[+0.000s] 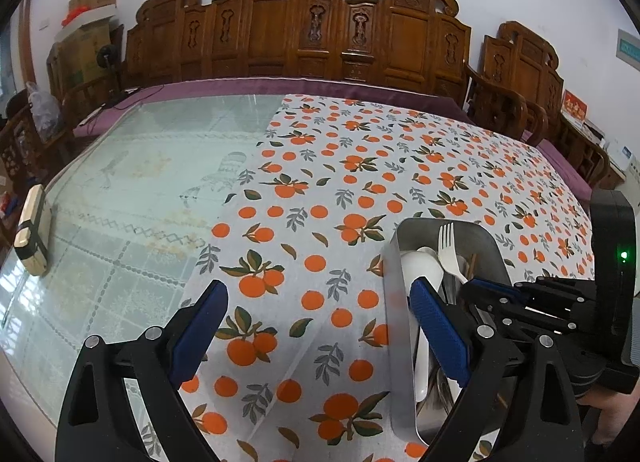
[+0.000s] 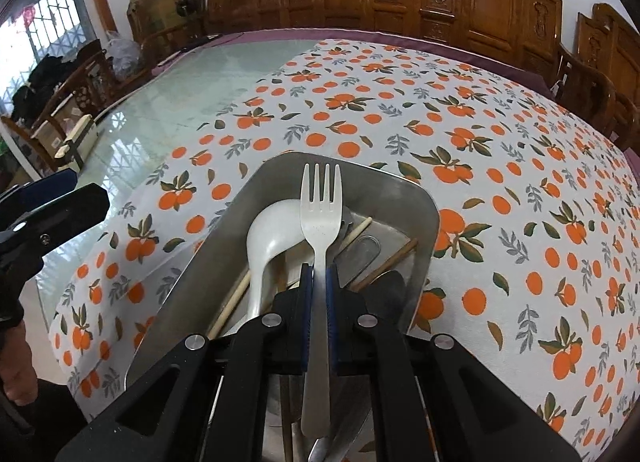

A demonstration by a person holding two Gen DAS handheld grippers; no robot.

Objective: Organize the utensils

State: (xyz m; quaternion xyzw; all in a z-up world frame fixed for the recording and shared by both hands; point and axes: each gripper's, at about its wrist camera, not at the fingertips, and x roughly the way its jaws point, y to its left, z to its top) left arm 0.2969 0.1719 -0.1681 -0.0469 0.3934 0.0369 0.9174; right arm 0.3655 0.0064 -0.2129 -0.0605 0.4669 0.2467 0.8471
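One white fork (image 2: 320,214) is clamped by its handle between the blue pads (image 2: 307,302) of the right gripper (image 2: 318,282), tines pointing away, above a metal tray (image 2: 412,198). A white spoon (image 2: 268,234) and wooden chopsticks (image 2: 394,258) are seen lying in the tray, which is set on an orange-patterned cloth (image 2: 500,166). The left gripper (image 1: 316,318) is held wide apart, nothing between its fingers, just left of the tray (image 1: 400,246).

Orange-fruit-patterned tablecloth (image 2: 500,150), off-white fork (image 2: 321,206)
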